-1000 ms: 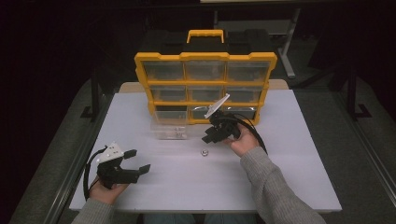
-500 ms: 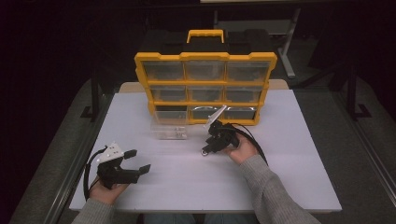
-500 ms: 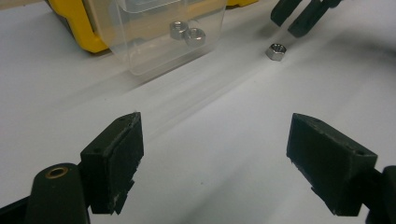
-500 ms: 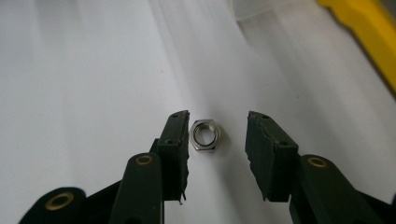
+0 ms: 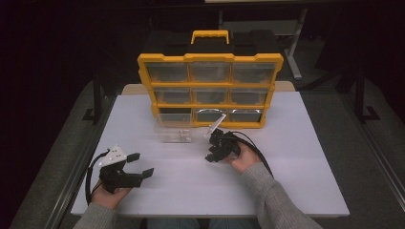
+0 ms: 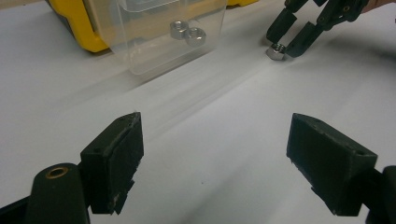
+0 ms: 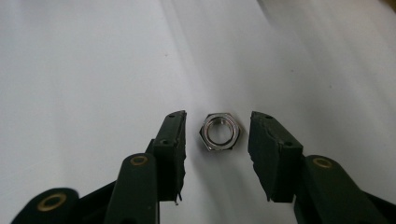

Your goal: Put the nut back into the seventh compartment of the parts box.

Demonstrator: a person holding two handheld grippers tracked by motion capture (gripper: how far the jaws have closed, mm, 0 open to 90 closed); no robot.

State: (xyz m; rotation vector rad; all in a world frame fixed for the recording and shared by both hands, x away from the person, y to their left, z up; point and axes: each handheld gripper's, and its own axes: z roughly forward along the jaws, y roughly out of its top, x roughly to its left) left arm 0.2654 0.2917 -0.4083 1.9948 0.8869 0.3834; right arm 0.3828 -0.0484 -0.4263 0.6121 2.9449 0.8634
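A small steel hex nut (image 7: 219,131) lies flat on the white table (image 5: 296,157), and it is also seen at the top of the left gripper view (image 6: 275,50). My right gripper (image 7: 217,126) is open, tilted down at the table, with one jaw on either side of the nut and a small gap at each. The high view places that right gripper (image 5: 209,156) at mid-table. My left gripper (image 5: 142,163) rests open near the table's front left, nothing between its jaws (image 6: 215,140).
A clear plastic drawer (image 5: 173,134) stands on the table in front of the yellow organizer (image 5: 210,90), whose bottom-left slot is open. Two more nuts (image 6: 186,31) lie inside the drawer. Bare table surface stretches between the two grippers.
My right gripper has come down and toward the near side, from in front of the organizer to the nut on the table, and now straddles it. The left gripper has stayed put.
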